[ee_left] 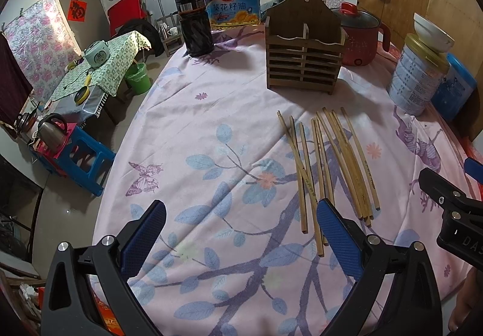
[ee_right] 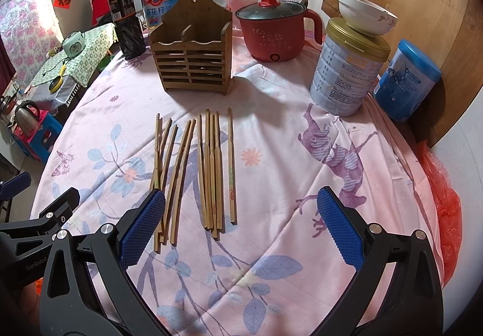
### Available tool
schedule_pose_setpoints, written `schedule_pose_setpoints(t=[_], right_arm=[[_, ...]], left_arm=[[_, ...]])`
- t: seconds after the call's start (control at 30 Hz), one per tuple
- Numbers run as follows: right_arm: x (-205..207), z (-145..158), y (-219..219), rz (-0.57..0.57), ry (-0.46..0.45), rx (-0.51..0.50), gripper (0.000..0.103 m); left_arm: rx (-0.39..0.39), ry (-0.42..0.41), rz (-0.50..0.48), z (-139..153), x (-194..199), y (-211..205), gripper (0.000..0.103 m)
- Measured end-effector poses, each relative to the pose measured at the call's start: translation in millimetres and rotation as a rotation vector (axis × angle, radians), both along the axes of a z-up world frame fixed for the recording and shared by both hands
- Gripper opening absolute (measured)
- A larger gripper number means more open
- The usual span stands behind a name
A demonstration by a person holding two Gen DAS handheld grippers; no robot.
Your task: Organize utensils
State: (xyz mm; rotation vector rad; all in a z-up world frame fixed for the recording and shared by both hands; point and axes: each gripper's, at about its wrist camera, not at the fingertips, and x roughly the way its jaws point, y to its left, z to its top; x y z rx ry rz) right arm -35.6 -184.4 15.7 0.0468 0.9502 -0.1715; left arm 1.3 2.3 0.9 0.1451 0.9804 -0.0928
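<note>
Loose wooden chopsticks lie in a fanned row on the pink floral-clothed worktop, just in front of the slatted brown wooden utensil holder (two compartments). The left gripper and right gripper hover above the cloth, blue-padded fingers spread wide, gripping nothing.

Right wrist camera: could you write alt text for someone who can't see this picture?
About ten bamboo chopsticks lie loose on a pink floral tablecloth, in front of an empty wooden utensil holder. The open right gripper hovers near their closer ends, holding nothing. Behind stand a red electric pot, a tin topped with a white bowl, and oil bottles.
</note>
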Motion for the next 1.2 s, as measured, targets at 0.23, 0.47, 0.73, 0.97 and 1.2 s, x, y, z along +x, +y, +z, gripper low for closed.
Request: schedule_pose_setpoints(t=[0.23,0.47,0.73,0.97,1.2], right_arm=[[0,-1,0,0.000,0.005,0.002,0.097],[2,-3,0,-0.001,0.015,0.005,0.097],[3,-3,-1,-0.001,0.017,0.005,0.097],[3,-8,-1,-0.004,0.023,0.013,0.097],[3,-12,0,-0.003,0.038,0.024,0.097]], left_arm=[[0.000,0.003,-0.001,-1,0,0,0.097],[0.000,0.004,-0.002,-1,-1,0,0.098],[-0.001,0.006,-0.002,-4,-4,0,0.097],[-0.003,0.013,0.001,-8,-9,-1,0.097],[-0.021,0.050,0.019,-14,-5,9,0.097]])
